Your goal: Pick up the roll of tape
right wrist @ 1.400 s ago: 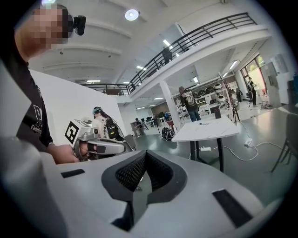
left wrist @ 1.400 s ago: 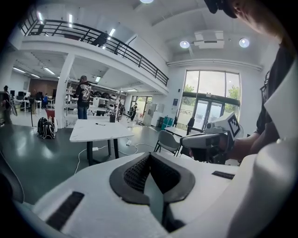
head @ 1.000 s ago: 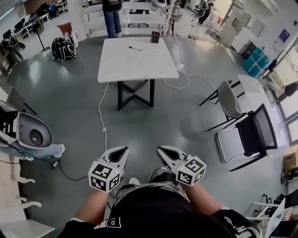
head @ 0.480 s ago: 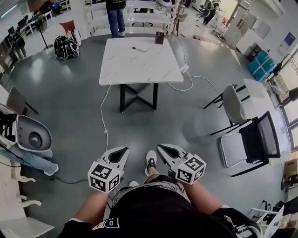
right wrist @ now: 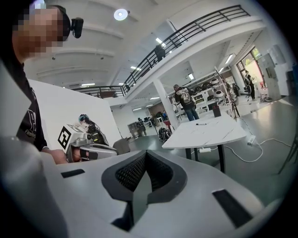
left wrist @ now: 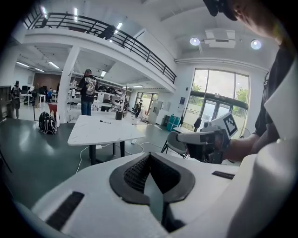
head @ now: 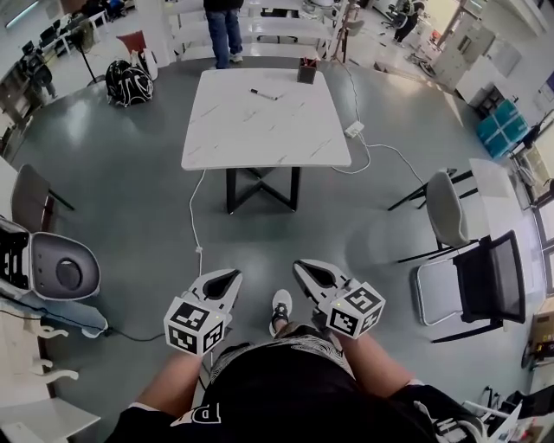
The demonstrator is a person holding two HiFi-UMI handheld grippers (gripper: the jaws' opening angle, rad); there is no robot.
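No roll of tape shows in any view. A white marble-look table (head: 260, 125) stands ahead on a black cross-leg base, with a dark marker (head: 263, 94) and a dark pen holder (head: 306, 71) on it. My left gripper (head: 223, 279) and right gripper (head: 305, 269) are held side by side at waist height over the grey floor, well short of the table. Both are shut with nothing between the pads. The left gripper view shows its closed jaws (left wrist: 149, 173) and the table (left wrist: 100, 131) beyond. The right gripper view shows the same for its jaws (right wrist: 142, 180) and the table (right wrist: 209, 132).
A white cable (head: 194, 216) runs across the floor from the table, and a power strip (head: 354, 130) lies beside it. A grey chair (head: 446, 208) and a black chair (head: 480, 281) stand right. A backpack (head: 130, 84) and a standing person (head: 225, 26) are beyond; a white machine (head: 52, 268) is left.
The table and floor have slid down the head view as the person walks toward the table; a shoe now shows between the grippers. Both grippers stay shut and side by side.
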